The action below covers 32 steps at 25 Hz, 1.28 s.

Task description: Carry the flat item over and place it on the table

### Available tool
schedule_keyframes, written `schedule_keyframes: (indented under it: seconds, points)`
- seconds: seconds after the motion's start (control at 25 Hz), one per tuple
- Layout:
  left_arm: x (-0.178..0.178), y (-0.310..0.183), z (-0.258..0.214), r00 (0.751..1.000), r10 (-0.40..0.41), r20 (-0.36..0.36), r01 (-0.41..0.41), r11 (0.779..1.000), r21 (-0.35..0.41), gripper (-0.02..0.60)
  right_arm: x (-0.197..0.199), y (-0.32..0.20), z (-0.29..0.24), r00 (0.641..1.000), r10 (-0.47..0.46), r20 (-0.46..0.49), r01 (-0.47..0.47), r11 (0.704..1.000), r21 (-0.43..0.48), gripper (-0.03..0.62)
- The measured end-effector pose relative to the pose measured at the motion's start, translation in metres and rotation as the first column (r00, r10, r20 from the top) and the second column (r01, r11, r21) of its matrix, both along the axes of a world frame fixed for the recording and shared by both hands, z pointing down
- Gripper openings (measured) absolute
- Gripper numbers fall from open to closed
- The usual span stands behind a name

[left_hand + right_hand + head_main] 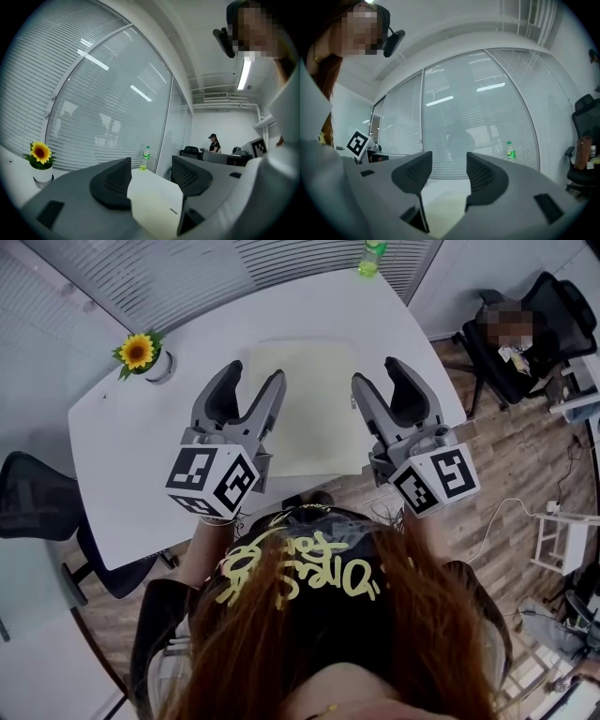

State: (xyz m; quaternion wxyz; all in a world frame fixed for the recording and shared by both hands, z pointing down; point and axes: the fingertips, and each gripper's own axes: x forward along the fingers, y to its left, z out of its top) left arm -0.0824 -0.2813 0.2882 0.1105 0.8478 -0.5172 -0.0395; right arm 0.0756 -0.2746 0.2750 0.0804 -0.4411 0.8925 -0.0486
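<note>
a pale cream, flat rectangular sheet (309, 399) lies on the white rounded table (122, 456), toward its near edge. above it the left gripper (253, 379) and right gripper (380, 373) hang side by side, jaws apart, gripping nothing (the sheet shows beyond each gap). a yellow sunflower in a small white vase (141, 354) stands at the table's left, a green plastic bottle (372, 257) at its far edge.

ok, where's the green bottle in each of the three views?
Head view: bottle at the top edge, right of centre.
Left gripper view: low centre.
Right gripper view: right of centre, a little below mid-height.
Shared landmark: the slatted blinds right behind it in all three.
</note>
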Motion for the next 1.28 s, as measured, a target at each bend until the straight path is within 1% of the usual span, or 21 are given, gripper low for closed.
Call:
schedule_keyframes:
  seconds: [0.12, 0.16, 0.28, 0.32, 0.36, 0.44, 0.52, 0.64, 0.96, 1.28]
  points:
    - [0.000, 0.000, -0.002, 1.000, -0.008, 0.001, 0.008, 1.000, 0.013, 0.227, 0.000, 0.001, -0.002, 1.000, -0.006, 0.004, 0.005, 1.000, 0.008, 0.203]
    - [-0.001, 0.000, -0.002, 1.000, -0.016, -0.001, 0.016, 1.000, 0.015, 0.218, 0.000, 0.002, -0.002, 1.000, -0.005, 0.005, 0.005, 1.000, 0.009, 0.185]
    - [-0.005, -0.001, -0.002, 0.999, -0.035, -0.015, 0.035, 0.999, 0.018, 0.185, -0.001, 0.002, -0.001, 1.000, 0.001, 0.006, -0.001, 1.000, 0.012, 0.165]
    - [-0.006, -0.001, -0.002, 0.999, -0.037, -0.018, 0.038, 0.999, 0.018, 0.174, -0.001, 0.002, -0.001, 1.000, 0.004, 0.003, -0.005, 1.000, 0.012, 0.149]
    - [-0.006, -0.001, -0.001, 0.999, -0.038, -0.020, 0.039, 0.999, 0.017, 0.167, -0.002, 0.002, 0.000, 1.000, 0.007, 0.002, -0.007, 1.000, 0.013, 0.131]
    - [-0.007, 0.000, -0.001, 0.999, -0.040, -0.020, 0.041, 0.999, 0.019, 0.156, -0.002, 0.003, 0.001, 1.000, 0.008, 0.005, -0.009, 1.000, 0.010, 0.115]
    - [-0.007, 0.001, -0.001, 0.999, -0.043, -0.022, 0.043, 0.999, 0.021, 0.132, -0.002, 0.004, 0.002, 1.000, 0.011, 0.009, -0.011, 1.000, 0.007, 0.100]
    - [-0.008, 0.002, 0.001, 0.999, -0.046, -0.023, 0.046, 0.999, 0.018, 0.120, -0.002, 0.004, 0.005, 1.000, 0.019, 0.012, -0.019, 1.000, 0.003, 0.068]
    - [-0.011, 0.002, 0.000, 0.998, -0.059, -0.026, 0.060, 0.998, 0.018, 0.061, -0.005, 0.003, 0.007, 1.000, 0.017, 0.005, -0.017, 1.000, 0.003, 0.036]
    - [-0.007, 0.002, -0.001, 0.999, -0.050, -0.018, 0.051, 0.999, 0.017, 0.026, -0.001, 0.001, 0.009, 1.000, 0.025, 0.005, -0.025, 1.000, -0.005, 0.014]
